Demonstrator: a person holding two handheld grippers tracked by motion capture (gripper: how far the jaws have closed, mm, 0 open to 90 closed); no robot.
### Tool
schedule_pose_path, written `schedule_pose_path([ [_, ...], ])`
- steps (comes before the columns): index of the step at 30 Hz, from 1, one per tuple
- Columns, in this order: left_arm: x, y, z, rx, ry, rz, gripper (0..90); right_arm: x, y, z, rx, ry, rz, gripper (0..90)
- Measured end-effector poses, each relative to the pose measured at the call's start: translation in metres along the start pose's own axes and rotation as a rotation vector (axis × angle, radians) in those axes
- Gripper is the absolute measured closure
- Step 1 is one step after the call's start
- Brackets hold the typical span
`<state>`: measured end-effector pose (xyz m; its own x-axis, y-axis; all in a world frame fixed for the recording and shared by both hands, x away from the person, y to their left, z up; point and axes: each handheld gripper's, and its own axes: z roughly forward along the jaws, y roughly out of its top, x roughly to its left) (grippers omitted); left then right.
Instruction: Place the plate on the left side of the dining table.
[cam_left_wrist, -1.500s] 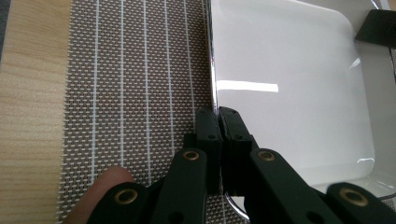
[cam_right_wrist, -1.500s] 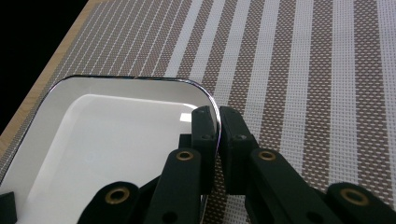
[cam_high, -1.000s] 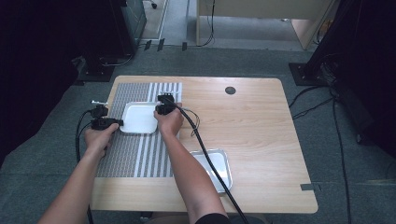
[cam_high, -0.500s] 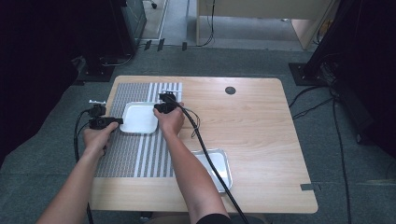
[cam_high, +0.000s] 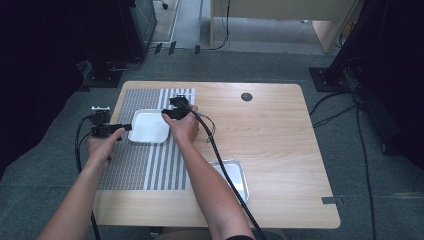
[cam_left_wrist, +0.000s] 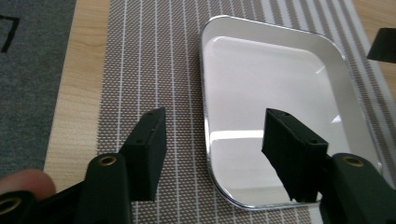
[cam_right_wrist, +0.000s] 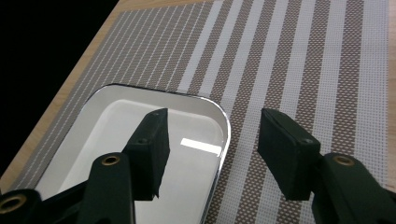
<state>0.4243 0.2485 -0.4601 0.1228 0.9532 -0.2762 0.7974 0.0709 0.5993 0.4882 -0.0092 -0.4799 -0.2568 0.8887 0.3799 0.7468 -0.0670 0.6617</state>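
A shiny metal tray (cam_high: 148, 126) lies on the striped placemat (cam_high: 150, 165) at the surface's (cam_high: 280, 150) ten o'clock. Left tool (cam_left_wrist: 212, 142) and right tool (cam_right_wrist: 212, 140) gape wide, each straddling a tray rim.

Two black grippers are seen, one in each bare hand. The forearms are uncovered; a dark sleeve edge is glimpsed at the right upper arm.

The left gripper (cam_left_wrist: 212, 140) is built of two blocky black jaws on glossy black arms, each arm fastened with a brass-coloured rivet. Small screw holes are dotted along the jaw edges.

The right gripper (cam_right_wrist: 212, 140) is made the same way, with matching brass rivets.

A thick black cable (cam_high: 225, 172) is trailed from the right gripper, and a second black cable (cam_high: 77, 150) from the left gripper.
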Motion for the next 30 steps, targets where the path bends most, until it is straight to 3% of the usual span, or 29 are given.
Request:
schedule_pose_path([
  [3, -0.004, -0.001, -0.008, -0.012, -0.005, 0.019, 34.1, 0.001, 0.002, -0.007, 0.003, 0.035, -0.008, 41.8],
  [8, -0.008, -0.003, -0.022, -0.044, -0.019, 0.024, 27.0, 0.001, 0.006, -0.023, -0.014, 0.005, -0.045, 36.0],
  [11, -0.01, -0.006, -0.027, -0.057, -0.024, 0.028, 23.6, -0.003, 0.007, -0.033, 0.044, 0.032, -0.085, 30.0],
  [15, -0.012, -0.01, -0.033, -0.06, -0.036, 0.037, 19.5, -0.01, 0.007, -0.047, 0.022, 0.055, -0.093, 28.3],
  [18, -0.015, -0.012, -0.038, -0.064, -0.074, 0.054, 17.5, -0.016, 0.006, -0.056, 0.017, 0.058, -0.083, 28.2],
  [21, -0.019, -0.014, -0.045, -0.091, -0.073, 0.082, 16.6, -0.023, 0.005, -0.066, 0.015, 0.064, -0.068, 28.2],
  [30, -0.032, -0.024, -0.061, -0.129, -0.07, 0.113, 14.2, -0.037, 0.0, -0.1, -0.018, 0.048, -0.076, 26.8],
])
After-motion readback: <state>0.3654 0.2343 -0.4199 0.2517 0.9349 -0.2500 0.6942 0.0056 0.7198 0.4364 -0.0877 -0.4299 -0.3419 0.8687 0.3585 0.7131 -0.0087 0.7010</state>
